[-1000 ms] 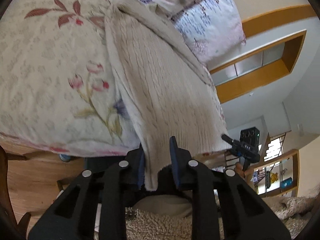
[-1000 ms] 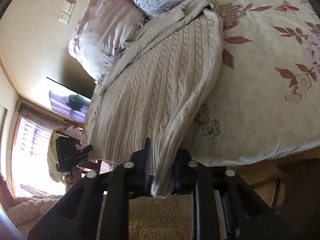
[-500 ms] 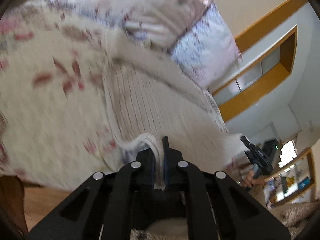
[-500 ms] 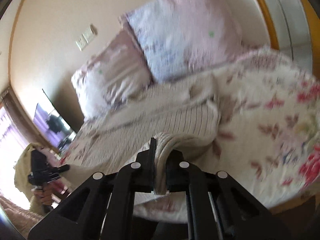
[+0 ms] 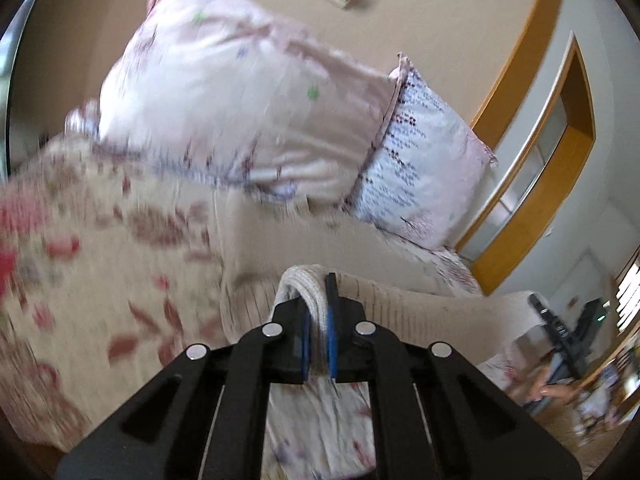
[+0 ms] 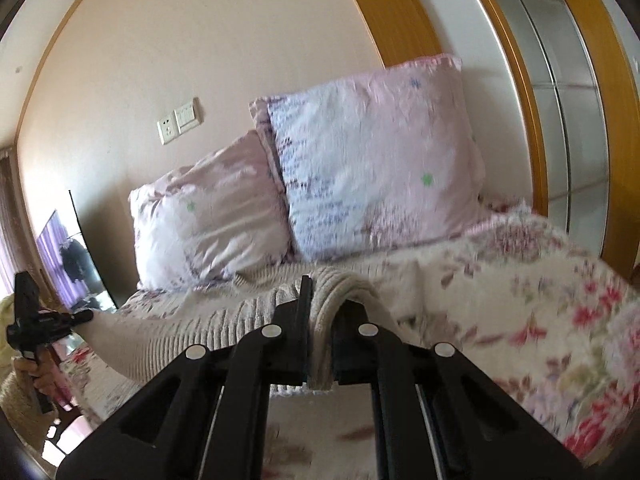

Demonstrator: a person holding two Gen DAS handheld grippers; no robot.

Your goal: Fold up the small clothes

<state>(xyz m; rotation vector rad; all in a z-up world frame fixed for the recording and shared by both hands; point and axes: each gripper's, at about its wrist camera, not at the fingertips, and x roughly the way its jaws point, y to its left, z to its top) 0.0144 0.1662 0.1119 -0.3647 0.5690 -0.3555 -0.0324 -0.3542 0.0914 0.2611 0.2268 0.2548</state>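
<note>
Cream cable-knit wool is pinched in both tongs: the left tongs [image 5: 317, 336] are clamped on a bunched edge of the sweater [image 5: 420, 308], and the right tongs [image 6: 320, 340] are clamped on another bunched edge of the same sweater [image 6: 224, 320], which loops up over the finger on the right in that view. The sweater lies on the bed, on the floral bedspread [image 5: 100, 280], with its held edge lifted and the rest spread flat behind it toward the pillows [image 6: 372, 168]. Its long axis runs across the bed from one pair of tongs to the other, with the ribs crossing that line. In the right wrist view the lifted edge stretches away to the left, up to the far left tongs [image 6: 32, 320]; in the left wrist view it stretches right toward the far right tongs [image 5: 568, 336]. Two pillows stand against the wall just beyond the sweater and close off that side. Bare bedspread lies open to the outer side of each pair of tongs. Much of both views is blurred.
</note>
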